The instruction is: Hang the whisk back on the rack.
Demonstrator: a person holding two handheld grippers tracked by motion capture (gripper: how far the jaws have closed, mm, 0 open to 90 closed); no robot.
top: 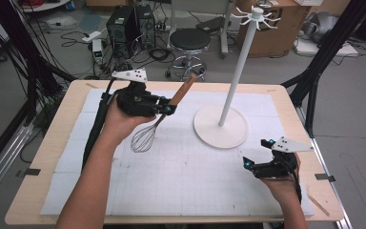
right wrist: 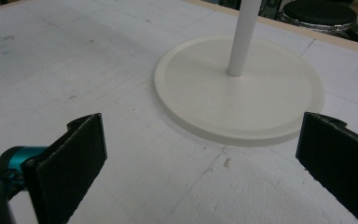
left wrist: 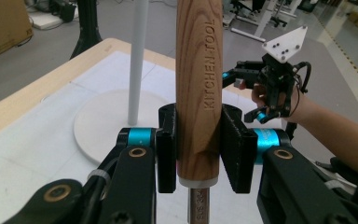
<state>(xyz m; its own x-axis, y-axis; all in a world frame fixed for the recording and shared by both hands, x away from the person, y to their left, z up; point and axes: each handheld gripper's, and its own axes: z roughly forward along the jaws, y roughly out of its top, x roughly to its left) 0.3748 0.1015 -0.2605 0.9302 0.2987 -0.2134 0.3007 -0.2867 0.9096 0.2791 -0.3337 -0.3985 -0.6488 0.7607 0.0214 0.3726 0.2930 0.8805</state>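
Left gripper (top: pixel 167 109) is clamped on the whisk (top: pixel 164 117), both black pads pressed flat against the wooden handle (left wrist: pixel 198 88) near its lower end. In the left gripper view the handle rises straight up between the jaws, with "KITCHEN TOOL" stamped along it; a short metal stem (left wrist: pixel 197 205) shows below the jaws. In the high view the whisk is held off the table (top: pixel 57 138) and tilted: the handle points up and away from the gripper toward the far side, and the wire head (top: pixel 143 139) hangs down on the near side, over the white gridded mat (top: pixel 186 176). I cannot tell whether the wires touch the mat.

White stand (top: pixel 221 125): round flat base on the mat, thin upright pole (top: pixel 239 67), ring of hooks (top: pixel 256 15) at the top. It sits just beyond the left gripper's jaws and off to their right.

Right gripper (top: pixel 251 165) is spread wide with nothing between the jaws. It is low over the near right part of the mat, well apart from the whisk. In the right gripper view the stand's base (right wrist: pixel 239 88) lies just ahead of the 2 pads (right wrist: pixel 70 158).

The left gripper view shows the right gripper (left wrist: pixel 254 100) farther off, past the handle, held in a hand.
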